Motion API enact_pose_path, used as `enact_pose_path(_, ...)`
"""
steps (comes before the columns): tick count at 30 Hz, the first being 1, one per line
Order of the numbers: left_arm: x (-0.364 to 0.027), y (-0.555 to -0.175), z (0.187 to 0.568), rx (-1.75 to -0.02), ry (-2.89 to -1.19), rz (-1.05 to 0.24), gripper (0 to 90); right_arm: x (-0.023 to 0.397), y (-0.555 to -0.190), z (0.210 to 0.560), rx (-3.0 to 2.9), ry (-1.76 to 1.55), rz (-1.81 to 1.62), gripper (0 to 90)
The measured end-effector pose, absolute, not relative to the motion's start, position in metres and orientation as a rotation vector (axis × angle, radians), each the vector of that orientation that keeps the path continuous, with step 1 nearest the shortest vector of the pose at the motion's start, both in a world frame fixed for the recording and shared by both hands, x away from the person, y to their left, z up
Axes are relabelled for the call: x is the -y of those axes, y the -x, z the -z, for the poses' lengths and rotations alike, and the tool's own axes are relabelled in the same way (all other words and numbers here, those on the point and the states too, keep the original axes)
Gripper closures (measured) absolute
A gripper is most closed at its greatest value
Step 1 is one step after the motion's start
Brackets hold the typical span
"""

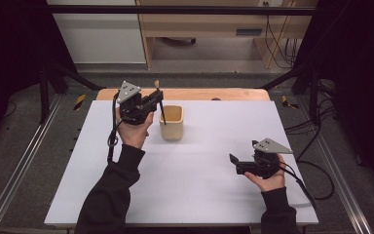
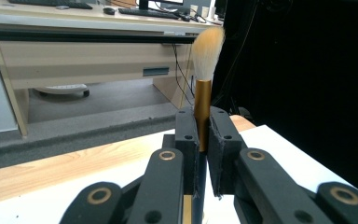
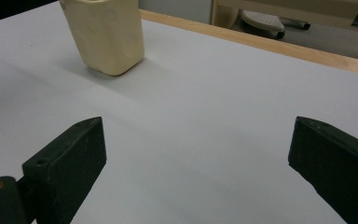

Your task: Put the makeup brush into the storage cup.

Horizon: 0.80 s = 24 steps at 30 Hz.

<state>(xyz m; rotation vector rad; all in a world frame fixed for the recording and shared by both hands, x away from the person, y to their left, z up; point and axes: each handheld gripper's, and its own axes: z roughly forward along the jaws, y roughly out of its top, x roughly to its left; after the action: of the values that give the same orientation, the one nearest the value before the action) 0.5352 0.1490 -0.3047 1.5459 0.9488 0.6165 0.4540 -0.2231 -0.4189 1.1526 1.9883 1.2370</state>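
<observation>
Nearest the left gripper view's camera, two black jaws of the left gripper [image 2: 203, 140] are clenched on a makeup brush [image 2: 203, 105], gripping its gold metal collar just below the bristles. The pale, fluffy bristle head stands upright above the jaws, and the dark handle drops out of sight below them.

From the high view, the left gripper [image 1: 157, 102] is held above the far left part of the white table [image 1: 199, 185]. The brush [image 1: 160, 105] hangs with its handle angled down toward the open mouth of a cream-coloured cup [image 1: 172, 123]; whether the tip is already inside the rim cannot be told.

The right gripper [image 1: 233, 161] rests low near the right front of the table, well apart from the cup. In the right gripper view its jaws are spread wide and hold nothing, with the cup [image 3: 105, 35] ahead of them.

Judging by its look, the brush is light and slim, with a stiff, smooth handle that could slip or pivot in the jaws. The bristles are soft and easily crushed, so the collar or handle is the sensible place to hold
</observation>
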Motion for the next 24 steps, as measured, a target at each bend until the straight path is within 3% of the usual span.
enact_pose_path(24,-0.139,-0.571,0.314,-0.971,-1.543,-0.666,82.7,0.223,-0.454,0.419,-1.992,-1.147,-1.233,4.2)
